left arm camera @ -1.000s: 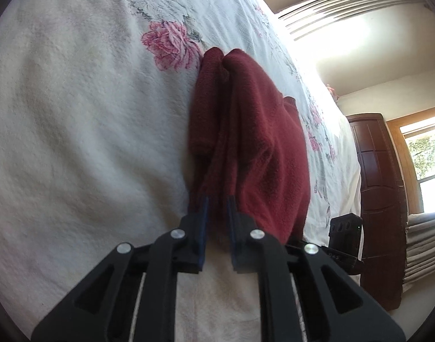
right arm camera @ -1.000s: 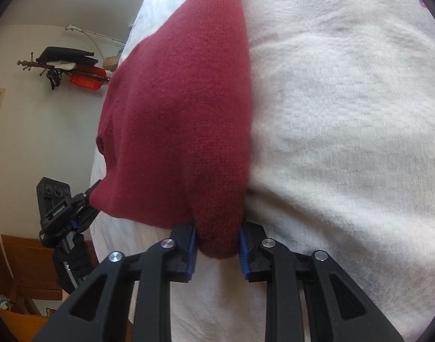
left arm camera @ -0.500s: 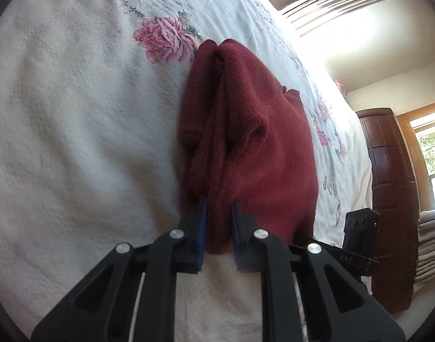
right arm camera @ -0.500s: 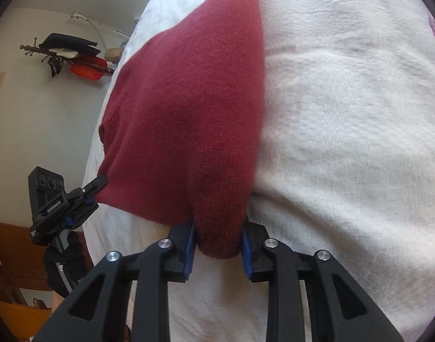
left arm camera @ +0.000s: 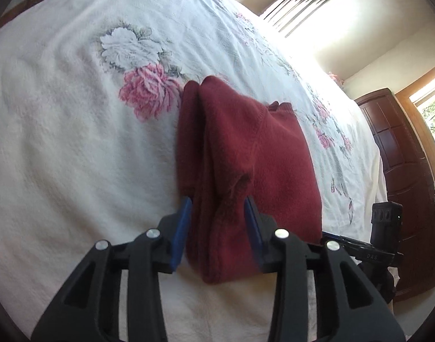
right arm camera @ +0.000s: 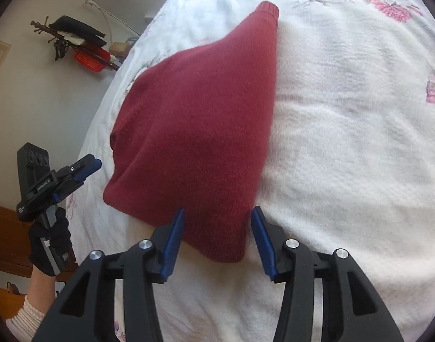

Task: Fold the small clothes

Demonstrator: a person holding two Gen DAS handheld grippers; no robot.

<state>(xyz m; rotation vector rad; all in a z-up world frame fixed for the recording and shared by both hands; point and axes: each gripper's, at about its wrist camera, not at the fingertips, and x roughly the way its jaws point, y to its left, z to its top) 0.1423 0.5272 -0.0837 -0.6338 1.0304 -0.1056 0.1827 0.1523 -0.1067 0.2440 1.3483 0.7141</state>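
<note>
A dark red knitted sweater (left arm camera: 246,148) lies folded on the white flowered bedspread (left arm camera: 74,142). My left gripper (left arm camera: 217,213) is open, its blue pads either side of the sweater's near folded edge, which lies loose between them. In the right wrist view the sweater (right arm camera: 200,131) tapers away to a ribbed cuff at the far end. My right gripper (right arm camera: 217,222) is open wide around the sweater's near corner without pinching it. The left gripper (right arm camera: 86,168) shows there at the sweater's left side, held by a black-gloved hand (right arm camera: 49,245).
A dark wooden cabinet (left arm camera: 402,171) stands past the bed's right edge, beside a bright window (left arm camera: 434,108). A wall rack with black and red items (right arm camera: 80,42) hangs beyond the bed. The bedspread (right arm camera: 345,142) lies bare to the right of the sweater.
Both grippers were shut on the sweater's edge and have now opened, leaving it lying on the bed. Both have drawn back slightly.
</note>
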